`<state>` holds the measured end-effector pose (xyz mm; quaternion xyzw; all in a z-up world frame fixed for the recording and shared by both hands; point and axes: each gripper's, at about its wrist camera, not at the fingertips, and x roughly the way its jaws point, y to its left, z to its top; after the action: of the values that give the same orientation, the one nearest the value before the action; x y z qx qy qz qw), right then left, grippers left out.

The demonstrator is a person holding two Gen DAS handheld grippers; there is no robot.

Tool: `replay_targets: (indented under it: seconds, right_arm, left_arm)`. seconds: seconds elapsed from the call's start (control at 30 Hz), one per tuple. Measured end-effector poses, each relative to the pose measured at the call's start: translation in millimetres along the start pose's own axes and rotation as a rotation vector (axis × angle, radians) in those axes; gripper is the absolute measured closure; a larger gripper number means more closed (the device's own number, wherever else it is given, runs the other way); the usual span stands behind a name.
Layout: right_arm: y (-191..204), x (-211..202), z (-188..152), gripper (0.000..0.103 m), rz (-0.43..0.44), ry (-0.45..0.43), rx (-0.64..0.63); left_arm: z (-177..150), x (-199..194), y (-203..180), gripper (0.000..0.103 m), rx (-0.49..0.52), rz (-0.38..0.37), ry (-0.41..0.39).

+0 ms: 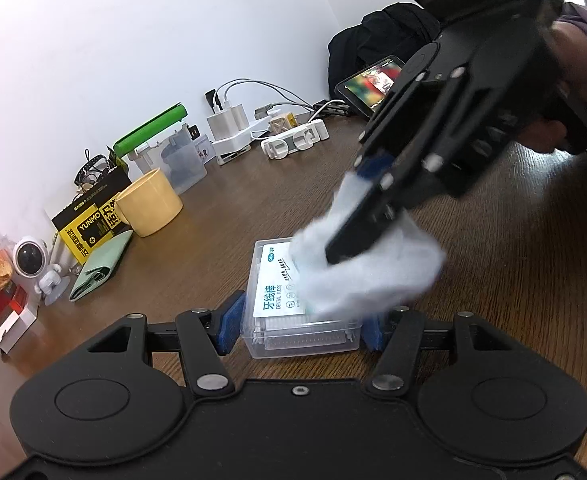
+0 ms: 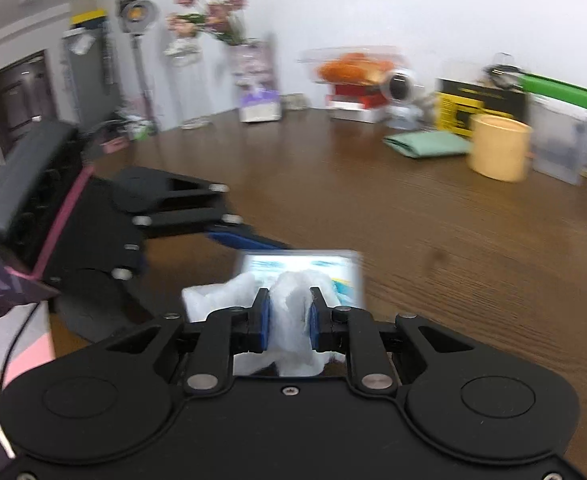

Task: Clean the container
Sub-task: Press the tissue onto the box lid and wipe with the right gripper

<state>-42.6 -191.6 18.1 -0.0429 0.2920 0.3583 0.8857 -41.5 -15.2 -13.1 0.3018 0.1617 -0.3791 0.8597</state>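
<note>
A clear plastic dental floss box with a white and teal label lies on the brown wooden table. My left gripper is shut on the box, blue pads against its two sides. My right gripper is shut on a crumpled white tissue and presses it on the box lid. In the left wrist view the right gripper comes down from the upper right with the tissue covering the lid's right half.
Along the wall stand a yellow mug, a black-yellow box, a green wallet, an astronaut figure, a clear bin with green handle, chargers and a phone.
</note>
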Motion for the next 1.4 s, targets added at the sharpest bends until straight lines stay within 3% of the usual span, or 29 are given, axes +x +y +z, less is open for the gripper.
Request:
replay_targets:
  seconds: [0.13,0.3,0.43,0.63,0.93,1.03,1.33,1.4]
  right_arm:
    - [-15,8,8,0.083,-0.034,-0.016,0.031]
    - [2,23,18,0.082,0.056,-0.034,0.000]
    - [19,21,7,0.082,0.112,-0.019,-0.035]
    - [3,7,-2,0.082,0.053,-0.017,0.015]
    - [3,25,15,0.082,0.055,-0.032,0.010]
    - [20,25,9,0.082,0.094,-0.018,-0.038]
    - [2,10,6,0.082,-0.054,-0.023,-0.011]
    - [5,16,11,0.082,-0.046,-0.022,-0.028]
  left_arm:
    - [0,0,0,0.045,-0.001,0.000,0.000]
    - [0,0,0,0.045,-0.002,0.000,0.001]
    - [0,-1,-2,0.045,-0.001,0.000,0.001]
    - [0,-1,0,0.045,-0.005,-0.004,0.001]
    - [0,0,-1,0.045,-0.002,-0.001,0.001]
    - [1,0,0,0.045,-0.007,-0.005,0.002]
    - [0,1,9,0.045,-0.058,-0.046,0.009]
    - [0,2,10,0.045,-0.061,-0.051,0.009]
